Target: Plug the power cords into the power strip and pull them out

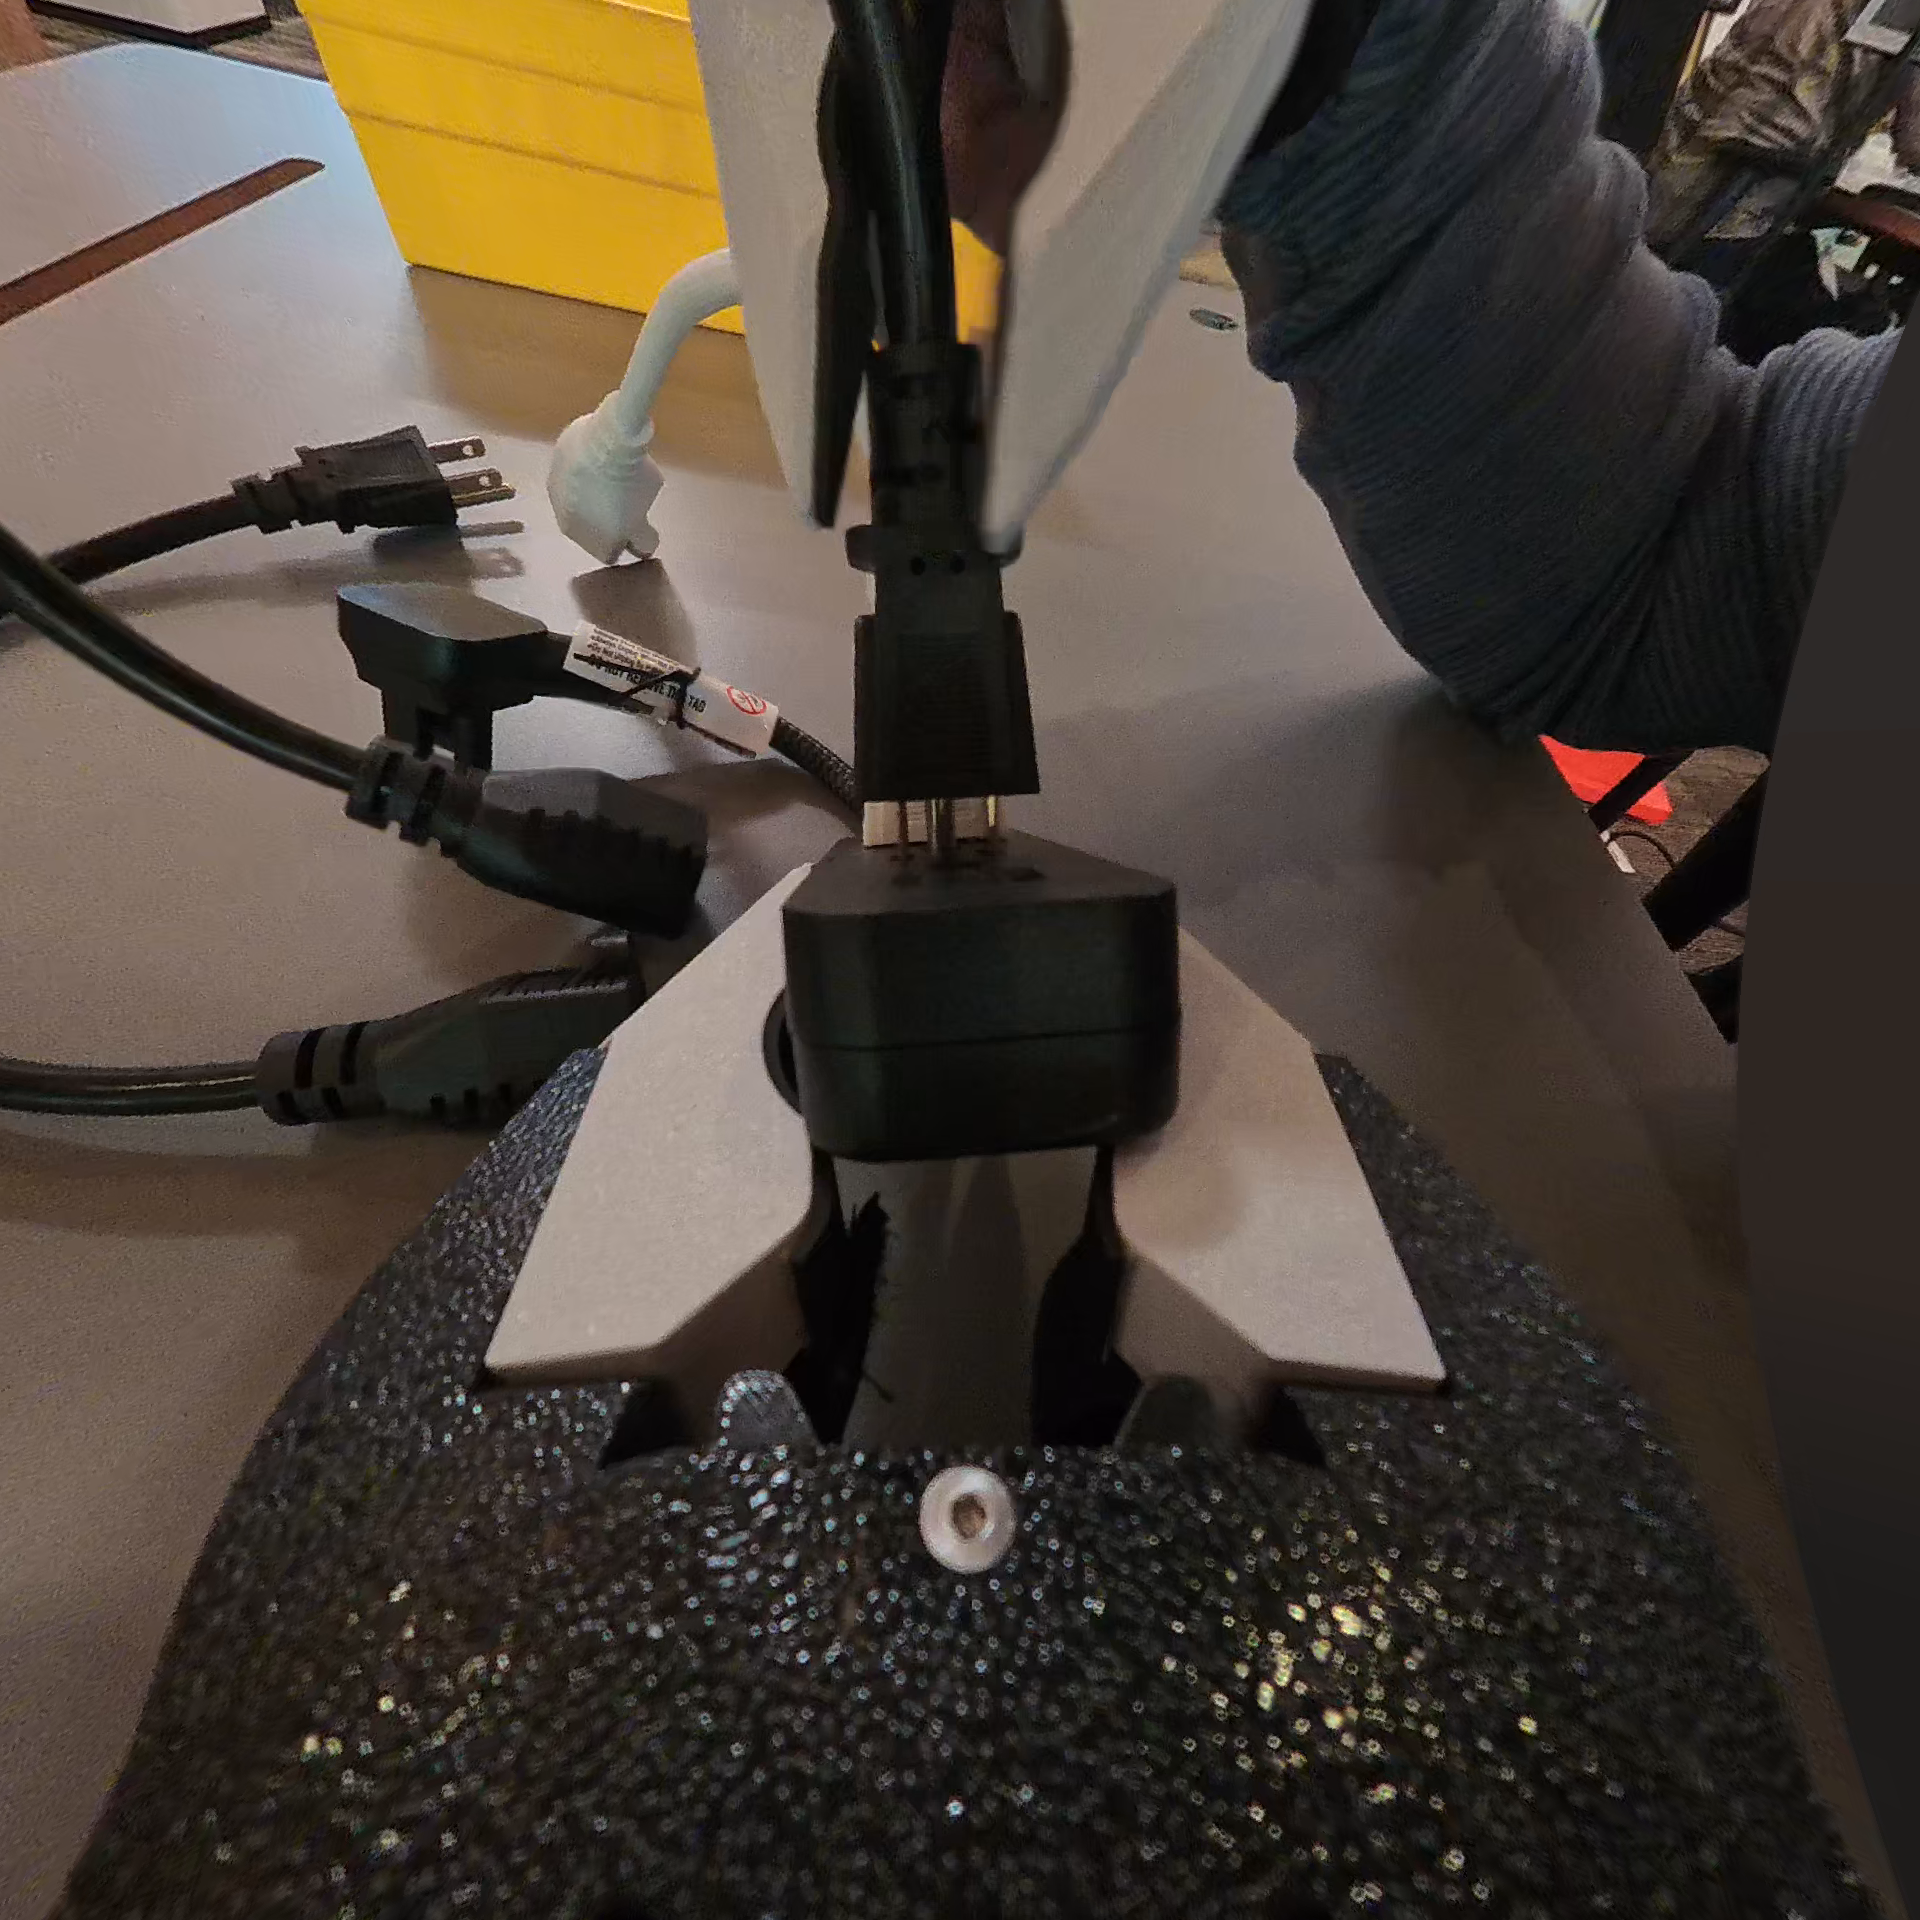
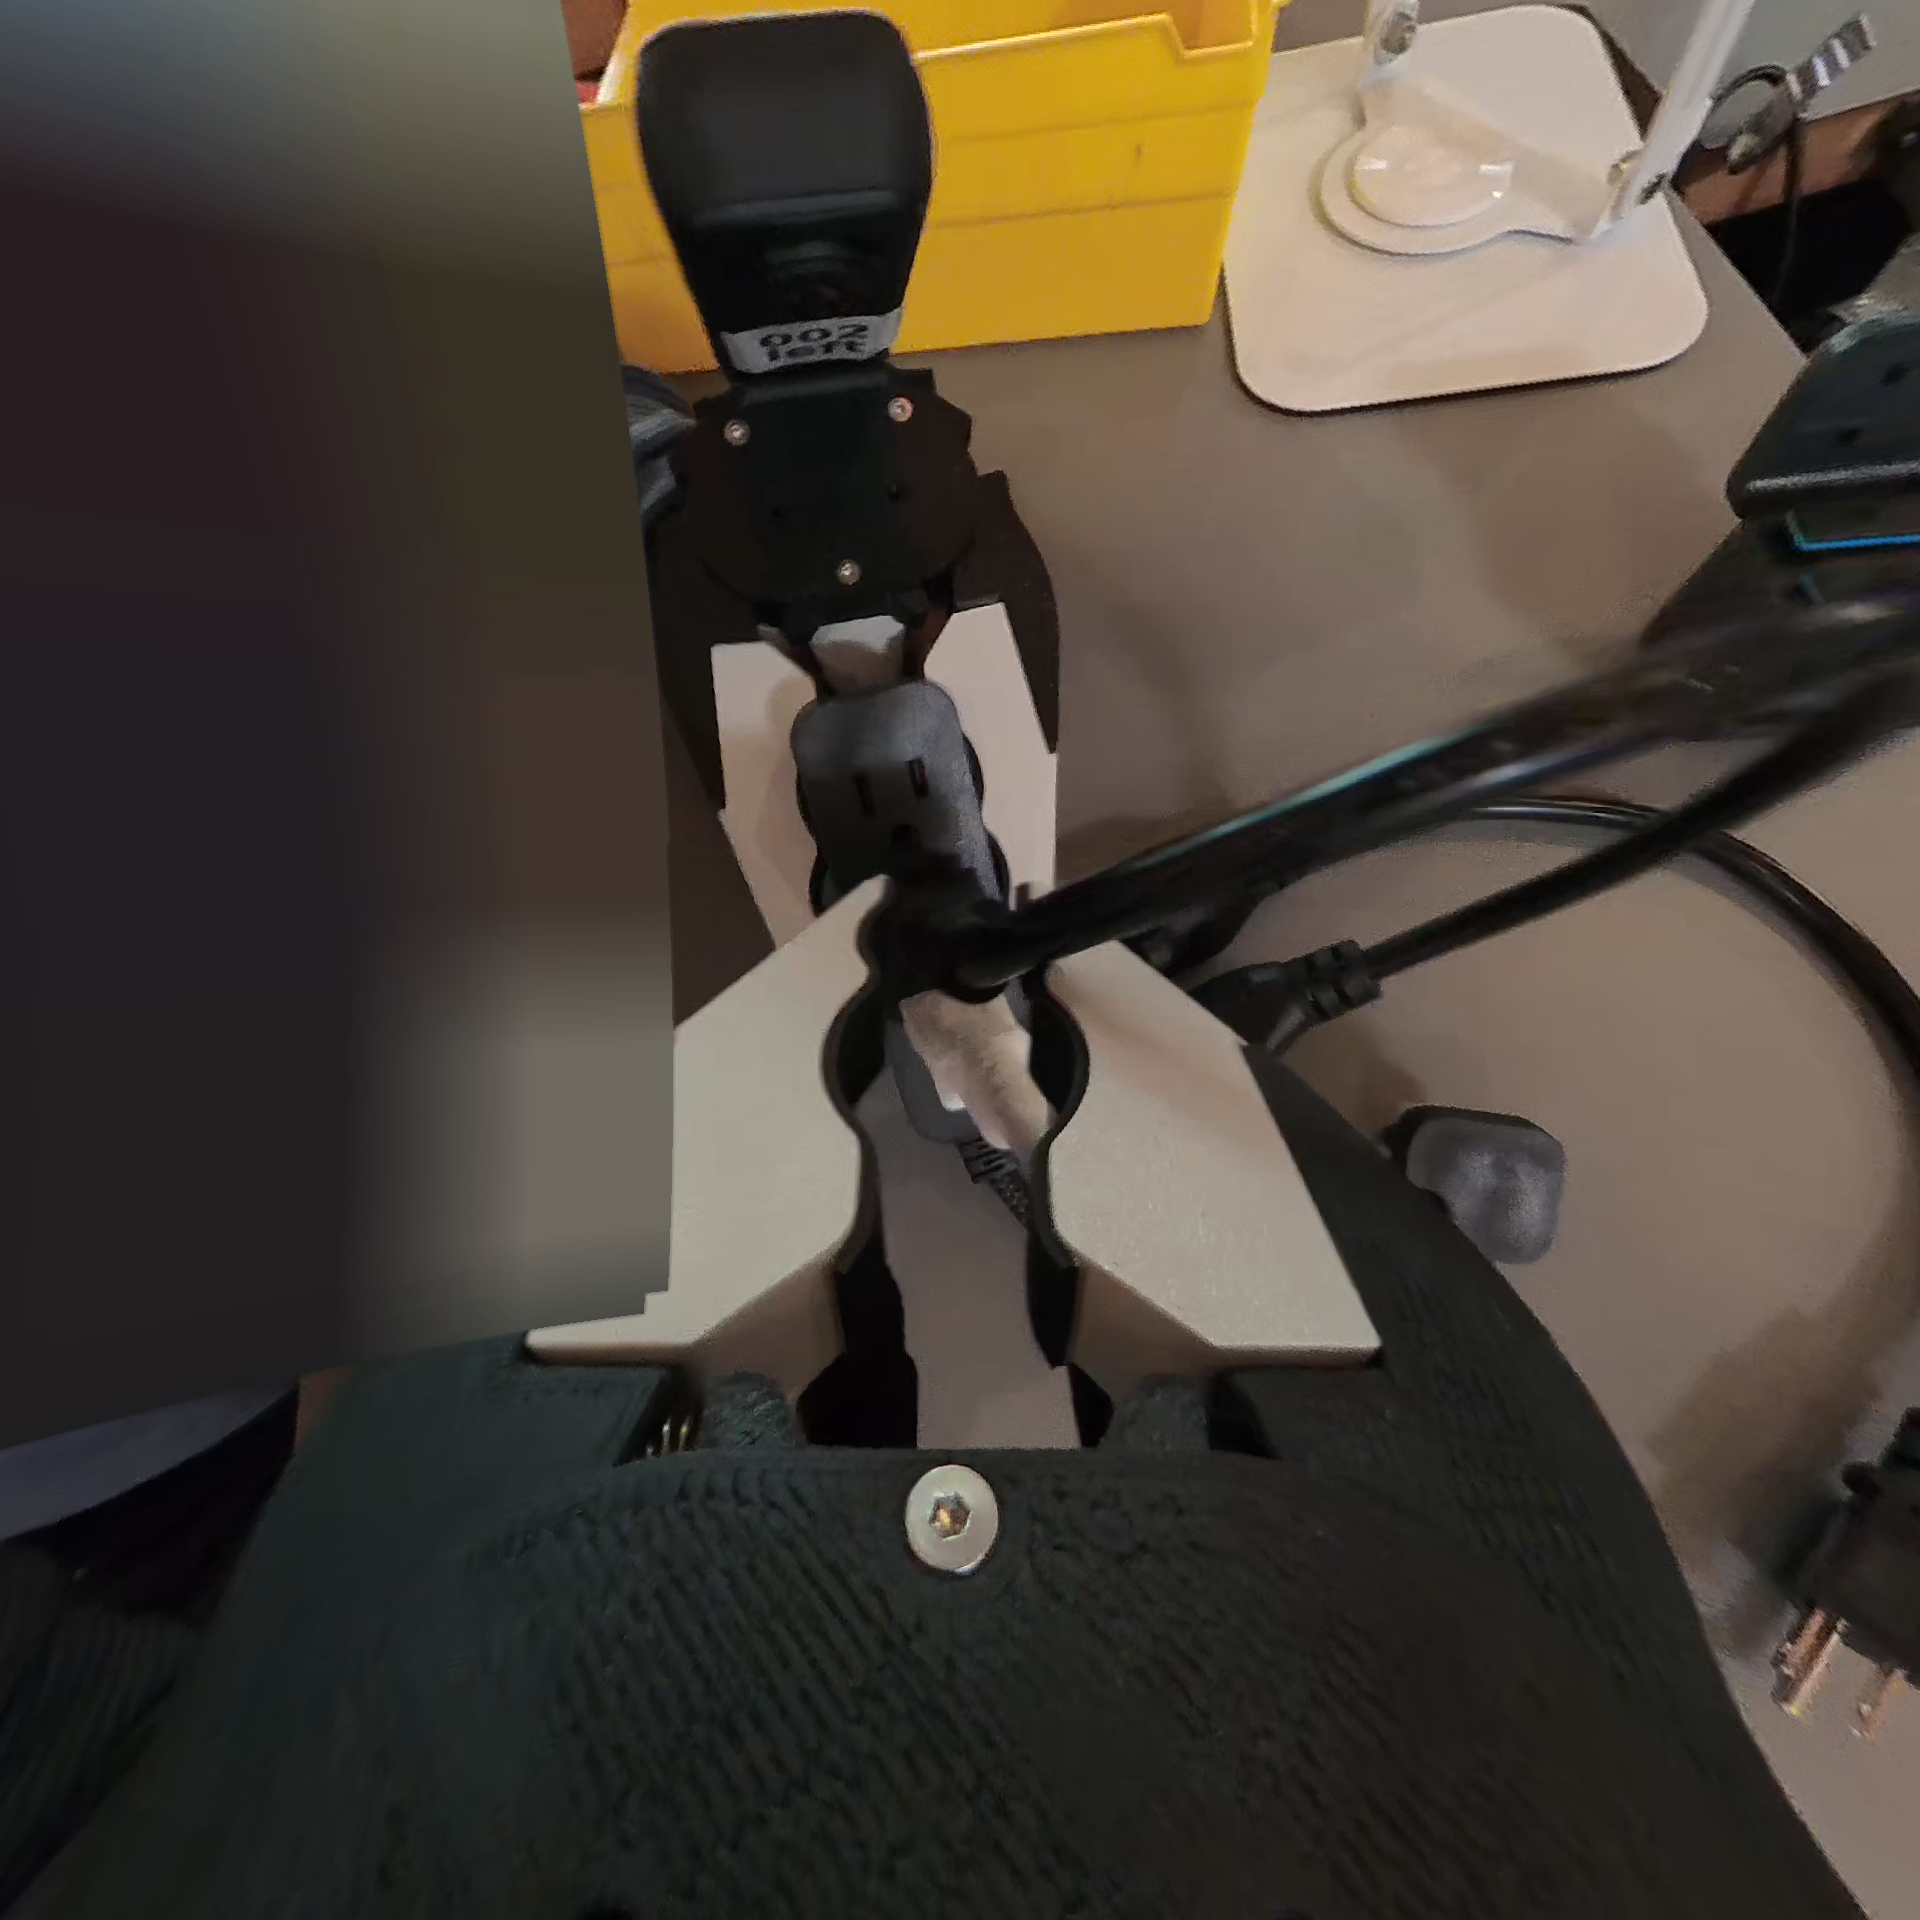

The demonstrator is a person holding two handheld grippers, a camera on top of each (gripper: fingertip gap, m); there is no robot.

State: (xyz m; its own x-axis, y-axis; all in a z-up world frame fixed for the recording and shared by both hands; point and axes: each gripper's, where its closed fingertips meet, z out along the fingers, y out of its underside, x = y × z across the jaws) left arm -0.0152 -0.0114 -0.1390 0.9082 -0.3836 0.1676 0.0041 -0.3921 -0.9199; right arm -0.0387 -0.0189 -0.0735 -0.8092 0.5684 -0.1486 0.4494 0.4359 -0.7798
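Nearest the lens in the left wrist view, the left claw (image 1: 977, 997) clamps its pale fingers (image 1: 665, 1143) on the black power strip (image 1: 977, 987), presenting its outlet face away from the camera so a plug can meet it squarely. Just beyond, at frame centre, a black plug (image 1: 940, 707) stands with its metal prongs (image 1: 930, 816) partly seated in that outlet, a band of bare metal showing; whether it is going in or coming out cannot be judged from one moment. The right claw (image 1: 914, 457), reaching in from the top of the frame, grips the plug's ribbed neck, which looks chosen to keep push or pull in line with the prongs. A blue knitted sleeve (image 1: 1507, 436) fills the upper right.

Left of centre, spare cords lie loose on the desk (image 1: 1195, 582): two grey-black plugs (image 1: 582, 842), a flat black plug (image 1: 436, 644) whose braided cord bears a white tag (image 1: 675, 686), a three-prong plug (image 1: 384, 478), and a white angled plug (image 1: 608, 478). Farthest back, at upper left, sits a yellow bin (image 1: 520, 135).

From the right wrist view, the right claw (image 2: 956, 966) closes on the cord (image 2: 1351, 810) at centre, the strip's slots (image 2: 888, 800) face the lens beyond, and the left claw's camera carries a white sticker (image 2: 810, 341). I leave tag and sticker unread.
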